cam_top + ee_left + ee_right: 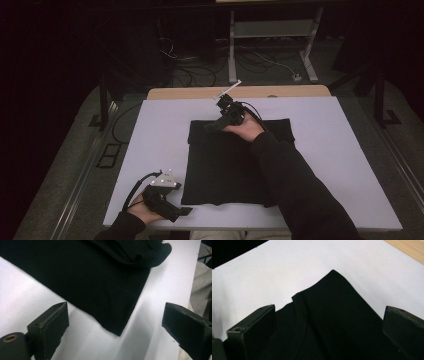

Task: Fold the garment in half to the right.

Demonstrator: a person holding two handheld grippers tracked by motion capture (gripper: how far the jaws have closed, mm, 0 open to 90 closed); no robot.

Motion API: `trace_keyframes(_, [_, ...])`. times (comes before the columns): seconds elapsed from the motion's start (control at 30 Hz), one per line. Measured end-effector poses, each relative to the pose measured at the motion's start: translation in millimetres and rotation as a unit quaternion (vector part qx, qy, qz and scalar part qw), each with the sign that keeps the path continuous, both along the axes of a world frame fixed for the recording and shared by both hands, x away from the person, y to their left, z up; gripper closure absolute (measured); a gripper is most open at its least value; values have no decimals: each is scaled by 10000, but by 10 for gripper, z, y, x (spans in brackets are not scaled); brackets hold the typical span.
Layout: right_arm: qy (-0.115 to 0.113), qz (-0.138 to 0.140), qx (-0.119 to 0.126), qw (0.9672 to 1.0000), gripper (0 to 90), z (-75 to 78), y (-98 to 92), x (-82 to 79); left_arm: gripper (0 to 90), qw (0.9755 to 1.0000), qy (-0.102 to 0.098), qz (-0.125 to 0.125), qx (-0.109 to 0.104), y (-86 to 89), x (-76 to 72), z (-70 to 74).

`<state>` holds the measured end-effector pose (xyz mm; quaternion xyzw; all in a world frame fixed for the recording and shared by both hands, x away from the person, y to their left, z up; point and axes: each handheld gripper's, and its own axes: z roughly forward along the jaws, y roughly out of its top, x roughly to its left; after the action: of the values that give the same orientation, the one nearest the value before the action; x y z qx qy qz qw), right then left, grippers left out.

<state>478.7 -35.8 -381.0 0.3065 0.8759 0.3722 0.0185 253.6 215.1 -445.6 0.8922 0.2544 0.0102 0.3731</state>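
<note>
The fingers point(50, 322) of the left gripper point(186, 212) stand wide apart with nothing between them, poised above the near left corner point(117, 332) of the folded black knitted garment point(225, 165). The fingers point(254, 327) of the right gripper point(212, 125) are likewise spread and empty, straddling the garment's far left corner point(333, 272), where a ribbed band point(302, 322) runs along a fold. The garment lies flat at the centre of the white tabletop point(150, 145), its near edge close to the tabletop's near edge.

Risks, as judged from this arrangement: each corner is a stack of layers, so fingers closing too high may catch only the top layer and pull the fold open. Fingers descending too far may press the white surface and miss the cloth. The right sleeve point(295, 185) rests across the garment; lifting either corner may drag against it and skew the fold. Unequal grips would twist the cloth.
</note>
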Motion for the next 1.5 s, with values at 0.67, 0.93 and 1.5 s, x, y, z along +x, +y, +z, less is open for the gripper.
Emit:
trace_keyframes(0.67, [-1, -17, 63, 10000, 0, -97, 388, 250, 404, 9995, -308, 82, -3, -22, -19, 5])
trace_keyframes(0.93, [-78, -99, 20, 9999, 0, -222, 524, 358, 487, 9990, -435, 129, 56, -22, -11, 2])
trace_keyframes(1.5, [-44, -332, 126, 9994, 72, -524, 640, 514, 666, 9984, -542, 9, 136, -89, 17, 12])
